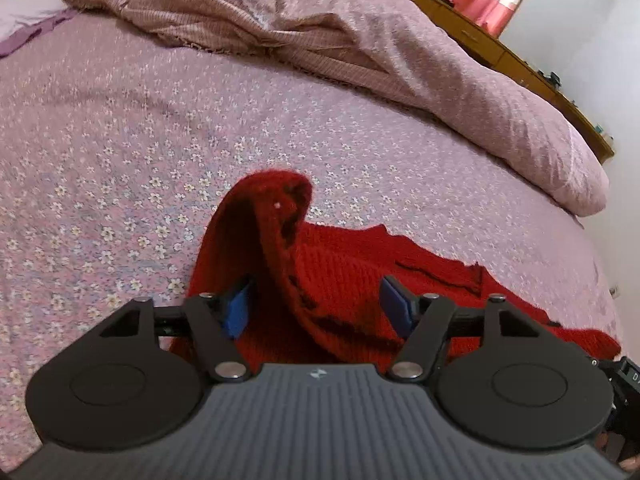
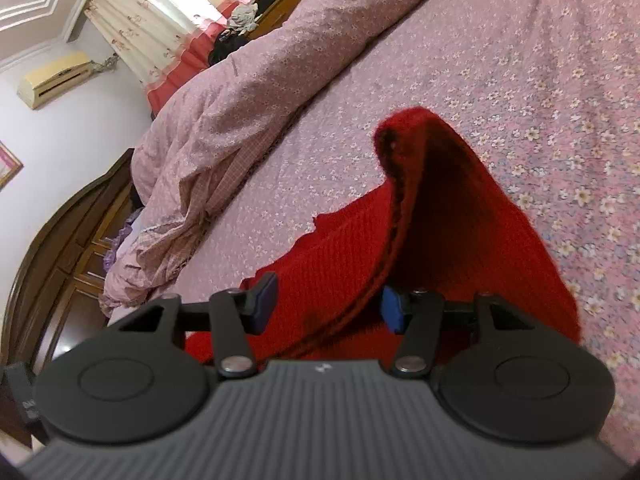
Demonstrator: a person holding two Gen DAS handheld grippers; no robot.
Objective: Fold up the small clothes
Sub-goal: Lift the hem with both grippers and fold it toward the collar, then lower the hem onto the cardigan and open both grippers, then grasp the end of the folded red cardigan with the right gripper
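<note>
Red knit, a small sweater (image 1: 340, 272), lies near the middle of the flower-print bed sheet (image 1: 120, 152), on the near side of the rumpled pink quilt (image 1: 400, 48) heaped along the bed's far edge. It is not flat: in each wrist view a fold of the knit stands up in a soft peak, and the raised edge runs back down between the blue pads. The left gripper (image 1: 316, 304) stands about half open, its pads (image 1: 239, 312) apart with cloth between them but no visible squeeze on it; the right gripper (image 2: 326, 304) is likewise part open, the fold's edge lying close against its right-hand pad (image 2: 392, 308) without being clamped. I judge that neither has hold of the sweater. The risk from here is the standing fold: with nothing pinching it, the peak may slump sideways onto the sheet and leave a crooked, bunched crease instead of a clean fold. Loose knit can also snag on a pad as a gripper draws away, dragging the sweater askew across the sheet. Closing again on a doubled thickness could catch two layers where one is wanted.
</note>
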